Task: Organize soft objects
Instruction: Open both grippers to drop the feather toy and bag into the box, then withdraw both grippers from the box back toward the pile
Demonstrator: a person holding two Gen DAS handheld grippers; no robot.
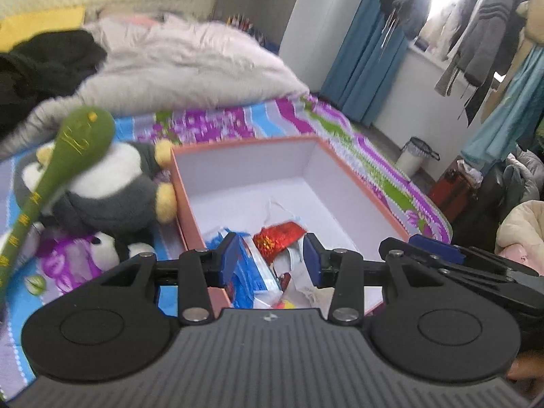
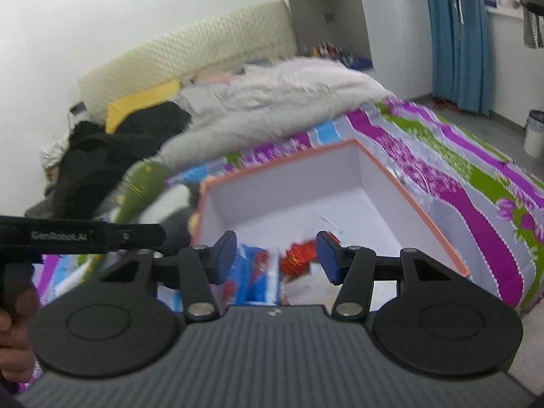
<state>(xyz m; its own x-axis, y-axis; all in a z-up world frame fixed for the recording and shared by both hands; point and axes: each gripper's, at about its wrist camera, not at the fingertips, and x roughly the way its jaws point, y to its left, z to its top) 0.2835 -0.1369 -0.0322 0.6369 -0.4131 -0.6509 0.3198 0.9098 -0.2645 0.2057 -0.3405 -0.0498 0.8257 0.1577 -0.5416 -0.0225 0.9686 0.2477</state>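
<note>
An orange box with a white inside (image 1: pixel 357 183) sits open on the patterned bedspread; it also shows in the right wrist view (image 2: pixel 418 200). Inside lie a blue soft item (image 1: pixel 251 272) and a red shiny one (image 1: pixel 278 238). A grey and white plush penguin (image 1: pixel 112 187) and a green plush paddle (image 1: pixel 81 139) lie left of the box, with a small panda plush (image 1: pixel 108 251) below them. My left gripper (image 1: pixel 270 258) is open over the box's near end. My right gripper (image 2: pixel 277 255) is open over the same items, beside the left one.
A fluffy white blanket (image 1: pixel 190 64) and black clothing (image 1: pixel 40 64) lie on the far part of the bed. Blue curtains (image 1: pixel 367 51), hanging clothes (image 1: pixel 482 44), a white bin (image 1: pixel 414 156) and a red case (image 1: pixel 452 190) stand to the right on the floor.
</note>
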